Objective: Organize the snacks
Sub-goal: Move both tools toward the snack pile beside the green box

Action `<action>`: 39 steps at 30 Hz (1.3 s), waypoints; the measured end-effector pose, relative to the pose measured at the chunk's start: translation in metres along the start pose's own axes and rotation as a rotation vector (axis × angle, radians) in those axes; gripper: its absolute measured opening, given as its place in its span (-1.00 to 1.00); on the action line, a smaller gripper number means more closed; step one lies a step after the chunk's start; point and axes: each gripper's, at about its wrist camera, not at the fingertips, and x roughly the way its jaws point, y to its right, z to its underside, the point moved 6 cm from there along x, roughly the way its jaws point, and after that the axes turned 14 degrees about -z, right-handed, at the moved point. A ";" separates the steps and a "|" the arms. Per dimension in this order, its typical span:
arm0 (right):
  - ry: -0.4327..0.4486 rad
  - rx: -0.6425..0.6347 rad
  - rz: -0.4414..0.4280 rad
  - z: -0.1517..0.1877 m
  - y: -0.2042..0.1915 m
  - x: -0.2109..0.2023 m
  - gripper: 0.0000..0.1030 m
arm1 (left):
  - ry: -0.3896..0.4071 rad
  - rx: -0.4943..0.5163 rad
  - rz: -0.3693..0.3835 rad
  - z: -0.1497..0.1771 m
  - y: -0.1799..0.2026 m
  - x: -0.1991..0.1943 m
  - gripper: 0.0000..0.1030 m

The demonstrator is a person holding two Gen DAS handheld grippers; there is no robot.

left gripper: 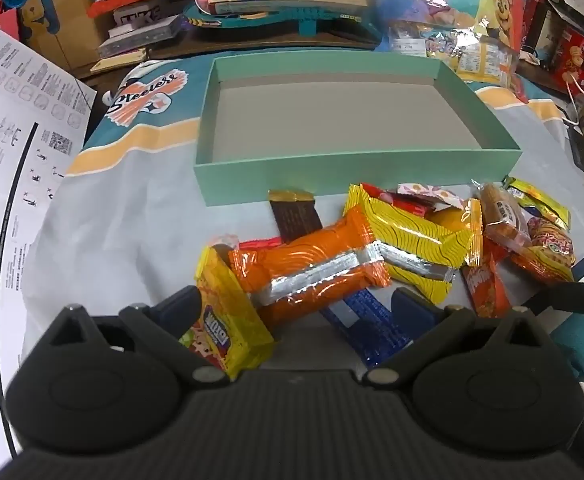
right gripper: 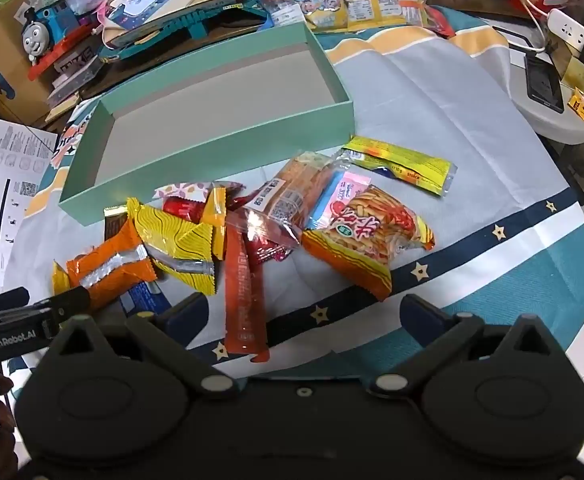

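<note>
Left gripper [left gripper: 295, 300]: my jaws stand wide, holding nothing, over the near left of the snack pile. Between the tips lie an orange wafer pack [left gripper: 311, 268], a yellow candy box [left gripper: 228, 320] and a blue bar [left gripper: 367, 320].

Right gripper [right gripper: 303, 312]: jaws wide, empty, above a long red stick sachet [right gripper: 244, 300]; an orange noodle-snack bag [right gripper: 367, 240] sits just beyond.

Handling, as I judge: all light, crinkly foil, slippery; the bags are puffy and crushable. I would pinch the bars across the middle and the bags at a crimped seam.

Teal box [left gripper: 355, 176]: empty, shallow, just behind the pile; its near wall touches a brown chocolate bar [left gripper: 295, 216].

Open room: bare cloth left and right of the pile; clutter beyond the box.
</note>
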 end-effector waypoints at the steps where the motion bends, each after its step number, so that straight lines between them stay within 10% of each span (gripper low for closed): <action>1: 0.000 0.002 -0.002 0.000 0.000 0.000 1.00 | -0.001 0.000 0.001 0.000 0.000 0.001 1.00; 39: -0.024 0.014 -0.041 -0.008 0.003 0.012 1.00 | 0.009 0.086 0.031 -0.007 -0.004 0.029 1.00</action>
